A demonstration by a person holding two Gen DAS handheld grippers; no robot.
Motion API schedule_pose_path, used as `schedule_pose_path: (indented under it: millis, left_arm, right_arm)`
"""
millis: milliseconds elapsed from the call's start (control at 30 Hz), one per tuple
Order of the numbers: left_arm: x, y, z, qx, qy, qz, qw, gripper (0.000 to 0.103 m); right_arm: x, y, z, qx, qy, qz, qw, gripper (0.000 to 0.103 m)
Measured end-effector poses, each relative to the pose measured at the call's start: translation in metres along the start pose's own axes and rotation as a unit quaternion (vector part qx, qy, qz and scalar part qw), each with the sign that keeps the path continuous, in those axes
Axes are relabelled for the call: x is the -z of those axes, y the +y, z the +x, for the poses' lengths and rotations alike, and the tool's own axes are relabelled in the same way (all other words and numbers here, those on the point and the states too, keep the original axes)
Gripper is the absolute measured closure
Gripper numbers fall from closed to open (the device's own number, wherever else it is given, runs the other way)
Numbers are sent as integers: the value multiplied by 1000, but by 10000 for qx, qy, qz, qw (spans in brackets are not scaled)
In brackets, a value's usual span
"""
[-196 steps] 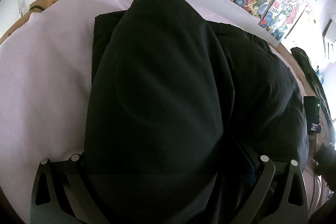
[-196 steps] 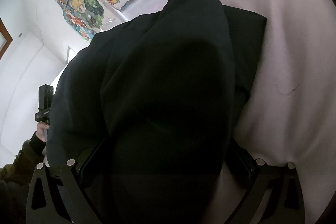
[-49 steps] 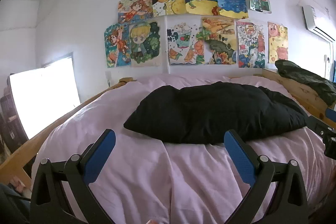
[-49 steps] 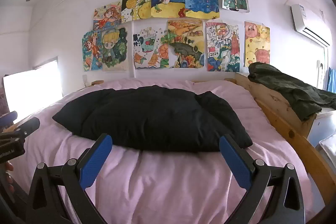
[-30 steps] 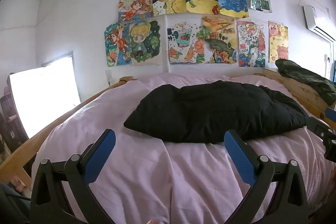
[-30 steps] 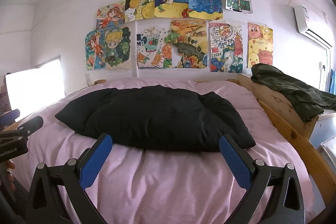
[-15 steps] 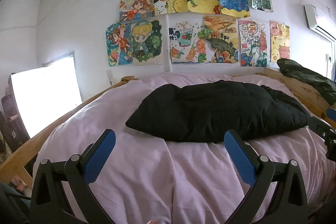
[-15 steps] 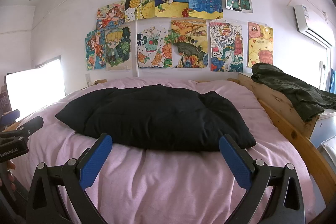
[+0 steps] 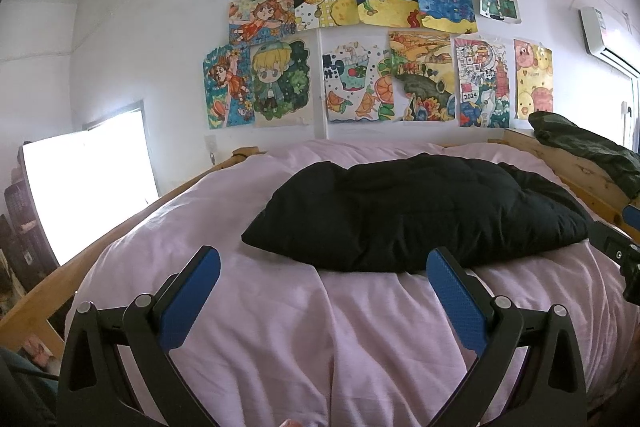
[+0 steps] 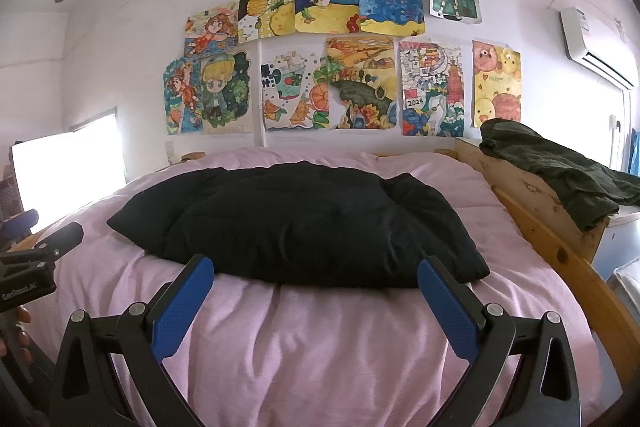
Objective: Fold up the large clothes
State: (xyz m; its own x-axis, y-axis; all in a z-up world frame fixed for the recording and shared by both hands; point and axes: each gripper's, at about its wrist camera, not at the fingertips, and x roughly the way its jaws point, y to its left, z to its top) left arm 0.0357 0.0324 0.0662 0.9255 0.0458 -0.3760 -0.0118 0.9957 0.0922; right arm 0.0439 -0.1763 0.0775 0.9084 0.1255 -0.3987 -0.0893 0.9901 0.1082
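Observation:
A black padded garment point(image 9: 416, 215) point(image 10: 296, 223) lies folded into a thick bundle in the middle of a bed with a pink cover point(image 9: 360, 339) point(image 10: 320, 347). My left gripper point(image 9: 324, 259) is open, held back from the garment's near left edge, nothing between its blue pads. My right gripper point(image 10: 316, 269) is open too, just short of the garment's near right edge, empty. In the left wrist view the right gripper's tip point(image 9: 612, 247) shows at the far right; the left gripper's tip point(image 10: 48, 247) shows at the far left of the right wrist view.
A wooden bed frame point(image 10: 560, 247) runs along the right side, with a dark green garment point(image 10: 560, 167) heaped on it. Coloured drawings point(image 10: 340, 67) cover the wall behind the bed. A bright window point(image 9: 88, 187) is at the left; an air conditioner point(image 10: 592, 47) is mounted high at the right.
Earlier both grippers were shut on black fabric close to the cameras. Now both are open and drawn back, and the garment lies folded on the bed. Almost nothing has moved in the last second.

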Motion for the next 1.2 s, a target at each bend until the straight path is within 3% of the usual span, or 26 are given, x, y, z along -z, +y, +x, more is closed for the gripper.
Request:
schedule_pose_path:
  millis: [1200]
  left_arm:
    - [1,7,1,16,-15,40,10000,1]
  right_arm:
    - [0,-2,0,24,-26,18,10000,0]
